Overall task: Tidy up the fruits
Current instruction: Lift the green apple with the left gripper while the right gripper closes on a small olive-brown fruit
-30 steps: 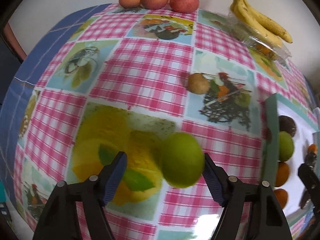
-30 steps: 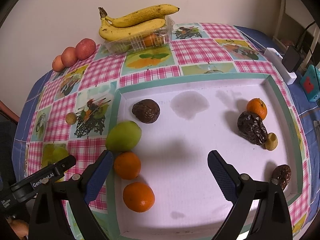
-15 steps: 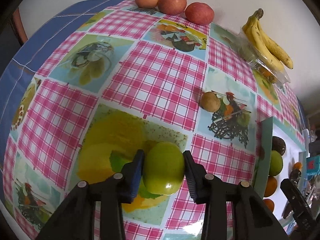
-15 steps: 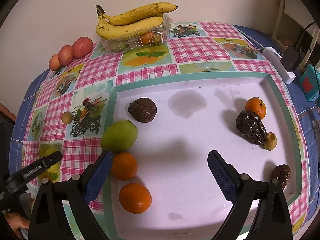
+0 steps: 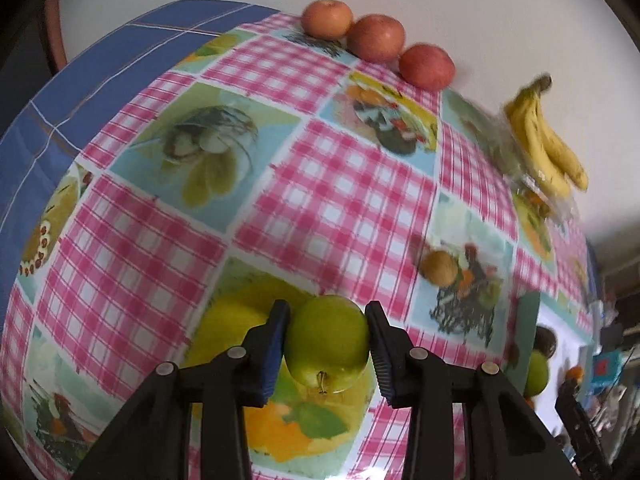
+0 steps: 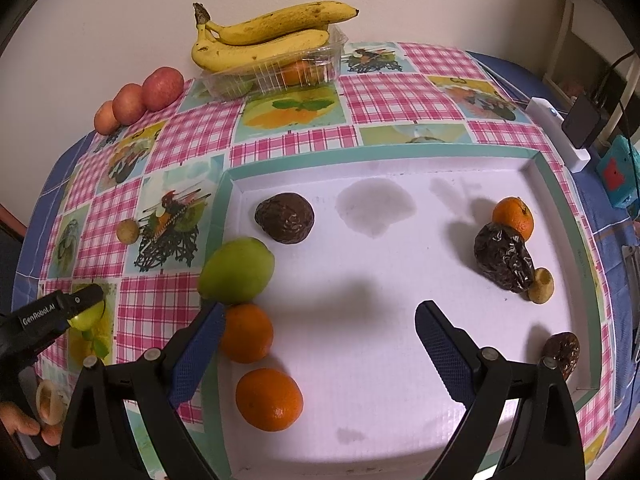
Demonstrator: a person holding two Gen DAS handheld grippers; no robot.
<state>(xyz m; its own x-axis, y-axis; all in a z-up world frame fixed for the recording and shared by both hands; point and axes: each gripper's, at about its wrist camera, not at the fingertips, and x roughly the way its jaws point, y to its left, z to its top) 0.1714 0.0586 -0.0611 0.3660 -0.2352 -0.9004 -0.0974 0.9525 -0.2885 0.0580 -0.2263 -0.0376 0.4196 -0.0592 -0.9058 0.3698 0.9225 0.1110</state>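
My left gripper [image 5: 326, 340] is shut on a small green apple [image 5: 327, 340], its blue pads pressed on both sides, over the checked tablecloth; it also shows in the right wrist view [image 6: 86, 314]. My right gripper [image 6: 320, 344] is open and empty above the white tray [image 6: 400, 400]. In the tray lie a larger green fruit [image 6: 237, 271], two oranges [image 6: 246, 333] [image 6: 269, 399] at its left, a dark wrinkled fruit [image 6: 285, 218], and at the right a small orange [image 6: 513, 216] and dark fruits [image 6: 503, 257].
Three red apples [image 5: 376, 38] line the wall. Bananas [image 6: 264, 36] lie on a clear plastic box [image 6: 280, 74]. A small brown fruit [image 5: 439, 267] lies on the cloth left of the tray. A white box, charger and cables [image 6: 576, 128] sit at the right edge.
The left gripper has closed on the green apple, which was loose between the open fingers a second ago, and has swung its view to the left. The right gripper has hardly moved.
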